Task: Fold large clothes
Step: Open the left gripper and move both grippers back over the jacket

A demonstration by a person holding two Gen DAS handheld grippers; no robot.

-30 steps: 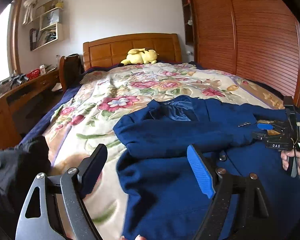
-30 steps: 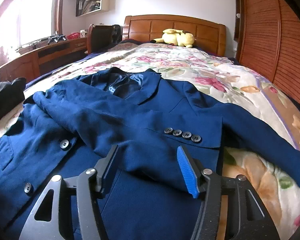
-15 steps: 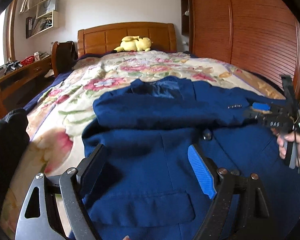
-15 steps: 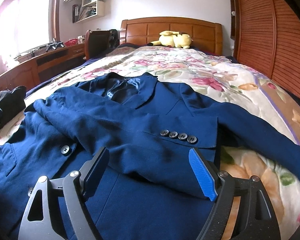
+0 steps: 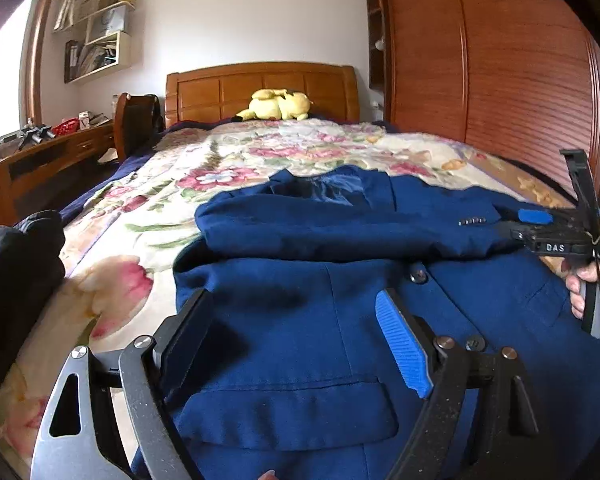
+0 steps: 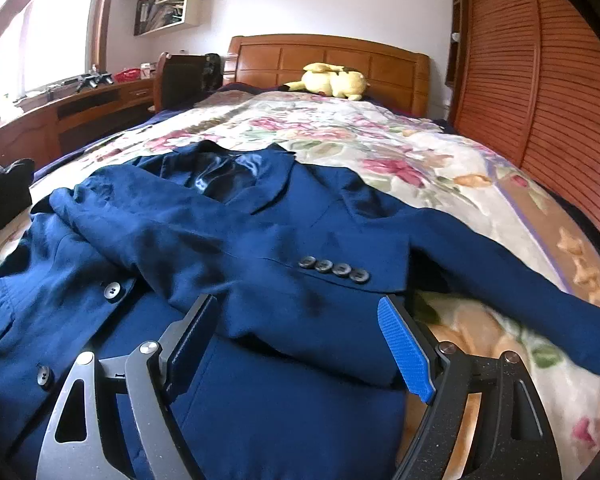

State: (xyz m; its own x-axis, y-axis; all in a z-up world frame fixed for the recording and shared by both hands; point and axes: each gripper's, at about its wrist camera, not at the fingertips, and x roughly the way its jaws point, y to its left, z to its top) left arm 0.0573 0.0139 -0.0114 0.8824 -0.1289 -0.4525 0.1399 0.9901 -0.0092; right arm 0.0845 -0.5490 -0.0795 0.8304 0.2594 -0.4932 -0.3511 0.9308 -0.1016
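A navy blue suit jacket (image 5: pixel 300 320) lies face up on the flowered bedspread (image 5: pixel 148 216). One sleeve (image 6: pixel 228 248) is folded across its chest, cuff buttons showing. The other sleeve (image 6: pixel 520 280) stretches out to the right. My left gripper (image 5: pixel 296 344) is open and empty, low over the jacket's lower left front near a pocket flap. My right gripper (image 6: pixel 304 344) is open and empty, just above the folded sleeve's cuff end; it also shows in the left wrist view (image 5: pixel 540 224) at the right.
A yellow plush toy (image 5: pixel 278 105) lies by the wooden headboard (image 5: pixel 260 88). Dark clothing (image 5: pixel 16 264) is piled at the bed's left edge. A desk (image 5: pixel 40 160) and chair (image 5: pixel 134 120) stand left; a wooden wardrobe (image 5: pixel 500 80) stands right.
My left gripper has moved right and down over the jacket's lower front. My right gripper's fingers have opened wider, off the folded sleeve, and it has drawn back slightly.
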